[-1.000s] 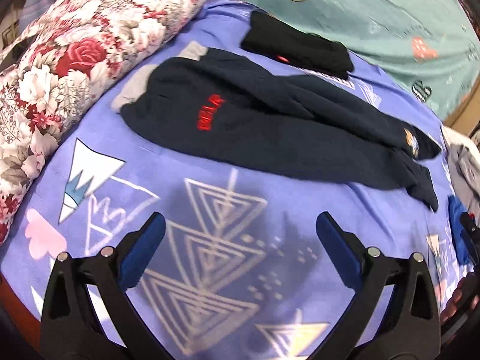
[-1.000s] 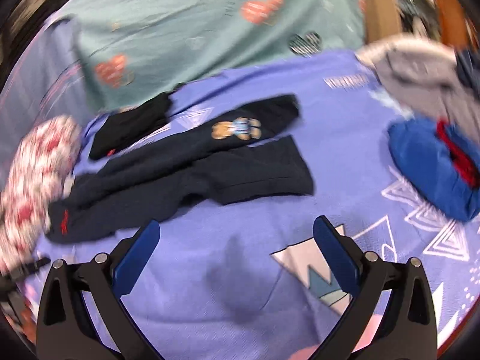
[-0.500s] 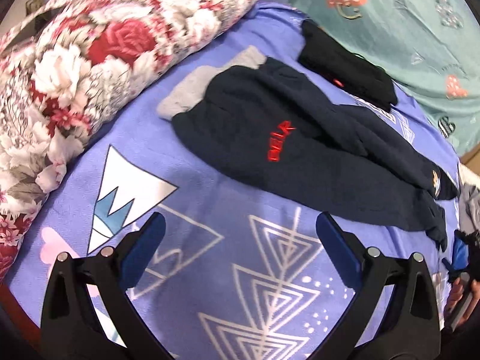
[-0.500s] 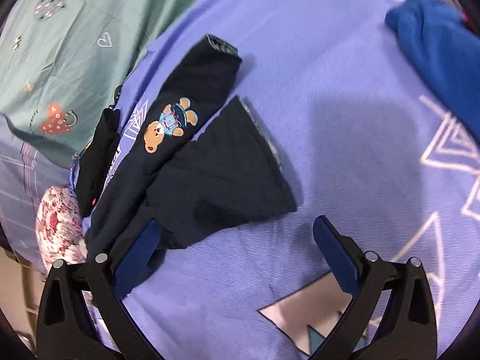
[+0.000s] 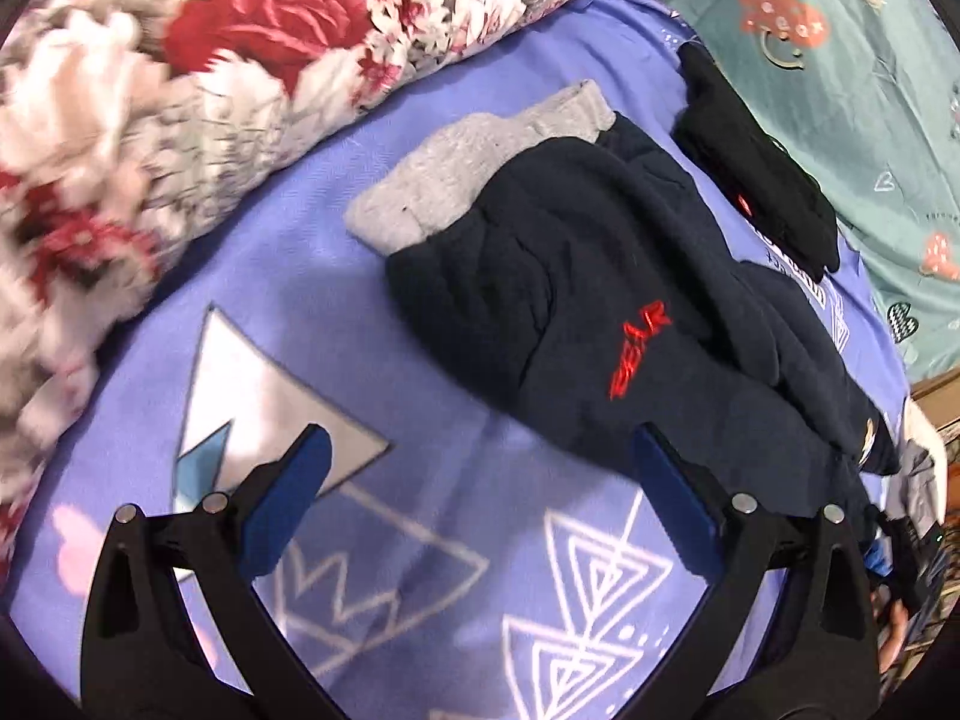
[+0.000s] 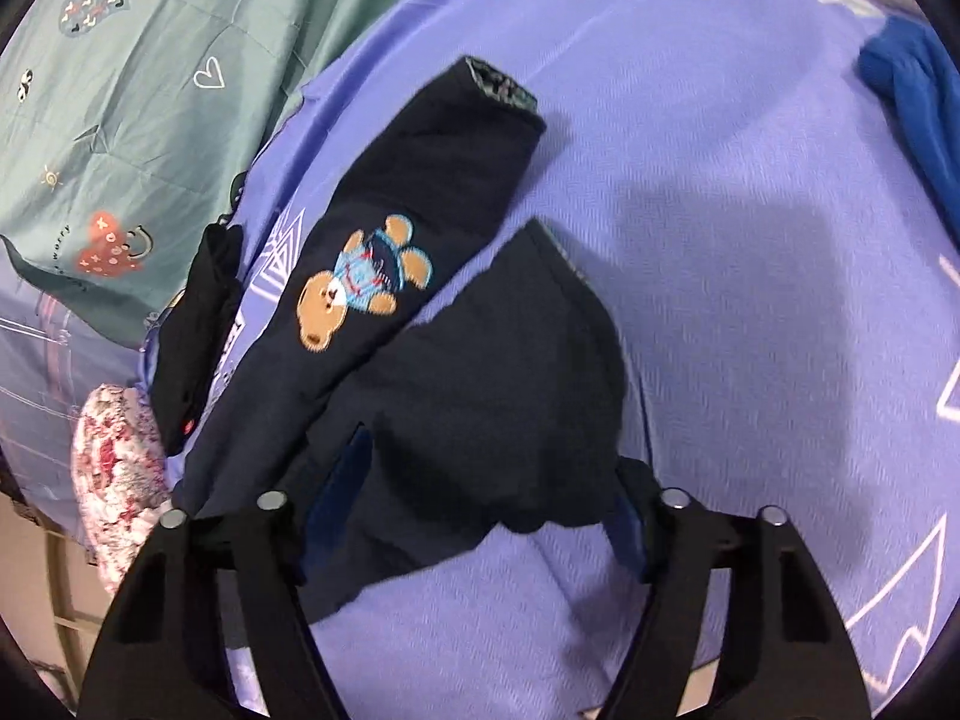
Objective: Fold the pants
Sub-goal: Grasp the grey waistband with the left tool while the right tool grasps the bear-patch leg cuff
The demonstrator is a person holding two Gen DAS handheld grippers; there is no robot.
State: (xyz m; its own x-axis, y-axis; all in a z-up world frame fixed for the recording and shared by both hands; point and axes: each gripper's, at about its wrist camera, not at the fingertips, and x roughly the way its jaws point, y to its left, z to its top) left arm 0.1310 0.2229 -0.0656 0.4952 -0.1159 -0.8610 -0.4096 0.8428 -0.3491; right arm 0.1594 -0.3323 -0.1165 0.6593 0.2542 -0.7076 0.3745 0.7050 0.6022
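Note:
Dark navy pants (image 5: 600,312) with red lettering and a grey waistband (image 5: 480,174) lie flat on the purple patterned bedsheet (image 5: 420,540). My left gripper (image 5: 480,480) is open, just short of the waist end, its right finger (image 5: 672,492) at the pants' near edge. In the right wrist view the leg ends (image 6: 498,396) show, one with a teddy bear patch (image 6: 360,288). My right gripper (image 6: 486,480) is open, its fingers either side of the nearer leg's hem.
A floral pillow (image 5: 210,78) lies left of the waistband. A black folded garment (image 5: 756,174) lies beyond the pants. A teal quilt (image 6: 138,78) is at the back. A blue garment (image 6: 918,102) lies at the right.
Both grippers have moved closer to the pants: the left toward the waist end, the right onto the near leg hem. Both stayed open.

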